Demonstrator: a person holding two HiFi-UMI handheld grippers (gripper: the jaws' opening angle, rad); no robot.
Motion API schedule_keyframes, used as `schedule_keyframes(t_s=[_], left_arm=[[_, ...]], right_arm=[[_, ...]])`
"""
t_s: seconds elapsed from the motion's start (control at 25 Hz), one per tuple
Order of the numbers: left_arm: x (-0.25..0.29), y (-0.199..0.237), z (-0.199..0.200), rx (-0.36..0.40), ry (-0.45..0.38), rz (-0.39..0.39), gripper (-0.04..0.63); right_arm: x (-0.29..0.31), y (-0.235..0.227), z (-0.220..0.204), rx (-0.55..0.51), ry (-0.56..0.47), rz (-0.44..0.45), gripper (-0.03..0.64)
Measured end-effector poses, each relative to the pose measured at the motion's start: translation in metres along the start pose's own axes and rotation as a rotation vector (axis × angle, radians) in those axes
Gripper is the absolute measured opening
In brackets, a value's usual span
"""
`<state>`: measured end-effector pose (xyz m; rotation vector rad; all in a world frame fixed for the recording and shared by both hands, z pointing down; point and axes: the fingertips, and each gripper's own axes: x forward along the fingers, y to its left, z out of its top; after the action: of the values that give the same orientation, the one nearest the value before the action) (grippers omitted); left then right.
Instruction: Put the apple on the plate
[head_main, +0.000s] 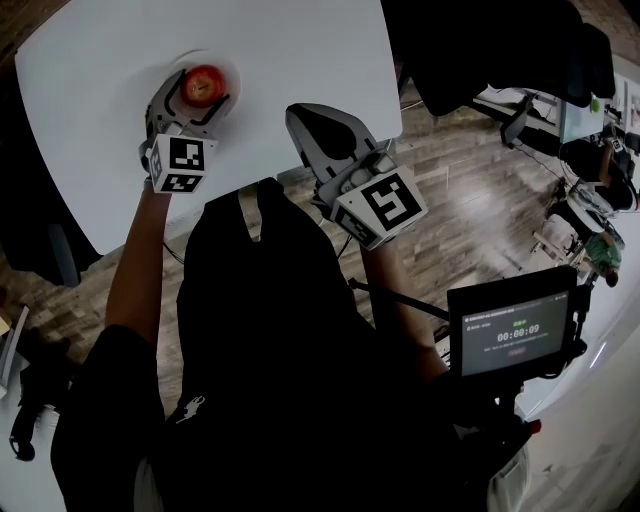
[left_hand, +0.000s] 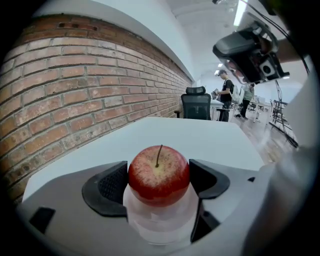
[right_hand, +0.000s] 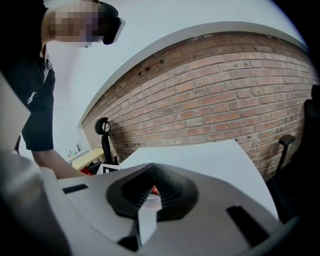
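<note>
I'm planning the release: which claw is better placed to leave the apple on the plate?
Left. The left claw grips the apple over the plate; the right claw is shut, empty, off to the side.

The apple (left_hand: 159, 175) is round and red, with a paler, yellow-speckled patch round its thin dark stem. It stands upright, stem up, between the jaws of the left gripper (head_main: 201, 95), whose pads touch its two sides. Right beneath it lies the plate (head_main: 229, 68), small, round and white, near the far edge of the white table. Whether the apple rests on the plate cannot be told.
</note>
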<state>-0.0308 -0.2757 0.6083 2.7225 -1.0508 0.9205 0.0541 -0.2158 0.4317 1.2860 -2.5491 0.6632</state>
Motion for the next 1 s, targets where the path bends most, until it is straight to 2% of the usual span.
schedule_keyframes(t_s=[0.32, 0.44, 0.6, 0.76, 1.0], left_arm=[[-0.0009, -0.0003, -0.0021, -0.003, 0.004, -0.007, 0.390], [-0.0029, 0.0000, -0.0034, 0.003, 0.007, -0.003, 0.390], [-0.0050, 0.0003, -0.0057, 0.007, 0.017, -0.004, 0.389], [-0.0051, 0.0005, -0.0078, 0.011, 0.032, -0.006, 0.390], [0.0025, 0.0021, -0.0060, 0.020, 0.046, -0.010, 0.390]], right_arm=[[-0.0024, -0.0035, -0.0047, -0.012, 0.023, -0.016, 0.003], [-0.0004, 0.0004, 0.0019, 0.001, -0.012, 0.005, 0.003], [-0.0009, -0.0024, -0.0053, -0.016, 0.027, -0.011, 0.003], [0.0012, 0.0006, 0.0007, -0.004, -0.002, 0.005, 0.003], [-0.0005, -0.0034, 0.0005, 0.011, 0.000, -0.015, 0.003]])
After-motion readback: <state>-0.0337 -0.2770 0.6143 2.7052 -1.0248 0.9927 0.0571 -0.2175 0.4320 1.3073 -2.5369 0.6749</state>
